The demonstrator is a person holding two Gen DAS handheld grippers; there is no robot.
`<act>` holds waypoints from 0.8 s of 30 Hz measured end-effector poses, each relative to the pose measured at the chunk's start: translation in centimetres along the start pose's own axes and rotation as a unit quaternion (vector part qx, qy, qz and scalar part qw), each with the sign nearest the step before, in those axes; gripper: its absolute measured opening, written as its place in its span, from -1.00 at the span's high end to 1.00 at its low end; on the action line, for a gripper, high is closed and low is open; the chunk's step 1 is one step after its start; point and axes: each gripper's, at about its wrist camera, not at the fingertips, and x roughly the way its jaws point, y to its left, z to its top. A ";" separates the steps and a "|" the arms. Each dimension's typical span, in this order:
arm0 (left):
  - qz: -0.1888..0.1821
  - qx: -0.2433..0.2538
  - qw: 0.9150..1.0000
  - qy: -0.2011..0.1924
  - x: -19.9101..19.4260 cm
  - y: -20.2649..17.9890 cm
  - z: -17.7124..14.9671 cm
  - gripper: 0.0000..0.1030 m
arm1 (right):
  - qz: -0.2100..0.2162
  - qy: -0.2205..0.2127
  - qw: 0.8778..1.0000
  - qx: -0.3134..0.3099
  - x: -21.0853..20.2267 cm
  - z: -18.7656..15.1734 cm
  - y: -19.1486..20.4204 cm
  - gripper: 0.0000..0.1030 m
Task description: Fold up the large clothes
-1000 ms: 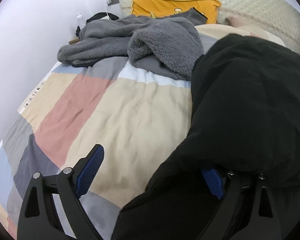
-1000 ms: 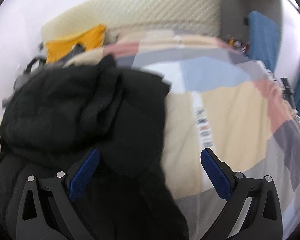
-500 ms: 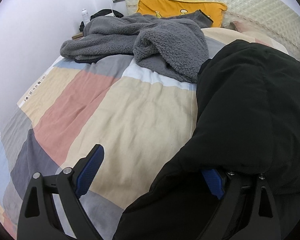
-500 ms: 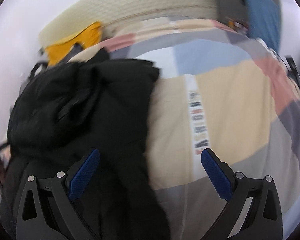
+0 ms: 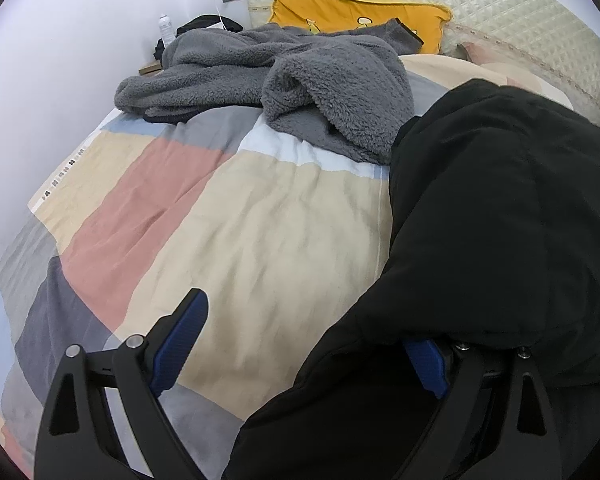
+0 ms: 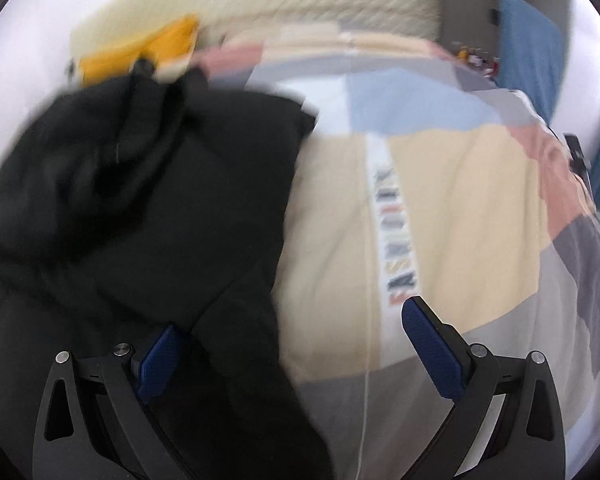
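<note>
A black coat lies heaped on the bed, draping over one finger of each gripper. The left gripper and right gripper both stand spread wide, pinching nothing. A grey fleece sits toward the headboard end, by a yellow pillow.

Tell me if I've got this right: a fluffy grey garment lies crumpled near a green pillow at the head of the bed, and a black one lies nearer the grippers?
Nearly. The pillow is orange-yellow, not green, as the left wrist view shows. The fluffy grey garment does lie crumpled near it, and the black garment lies nearer the grippers.
</note>
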 end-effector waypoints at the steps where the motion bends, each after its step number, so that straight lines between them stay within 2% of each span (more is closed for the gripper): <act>1: -0.002 0.002 1.000 -0.006 -0.2 0.0 0.1 -0.80 | -0.001 -0.008 1.000 0.003 -0.3 0.2 -0.2 -0.98; 4: 0.019 0.014 0.999 -0.021 0.0 0.2 0.2 -0.83 | -0.018 -0.015 1.000 -0.015 -0.2 0.1 0.2 -0.97; 8: -0.005 -0.010 1.000 0.009 1.6 1.6 0.3 -0.84 | -0.022 0.010 1.000 0.008 1.4 -0.2 -1.0 -0.98; 12: -0.025 -0.003 0.999 0.020 1.8 1.8 0.4 -0.83 | -0.025 0.025 0.999 -0.001 1.6 -0.3 -0.3 -0.98; 16: -0.056 -0.001 0.998 0.014 -0.5 2.0 0.4 -0.83 | 0.007 0.034 0.999 0.026 -0.2 -0.4 -0.5 -0.98; 19: -0.086 0.008 0.996 -0.002 -3.4 2.4 -0.2 -0.83 | 0.008 0.006 0.999 0.043 -3.5 -0.4 -0.6 -0.98; 21: -0.122 0.014 0.992 -0.017 -5.9 3.1 -1.1 -0.83 | 0.016 -0.013 0.998 0.052 -5.6 -0.2 -0.5 -0.98; 24: -0.139 0.017 0.990 -0.034 -8.7 4.3 -2.2 -0.83 | 0.040 -0.041 0.996 0.068 -9.3 -0.2 -0.3 -0.98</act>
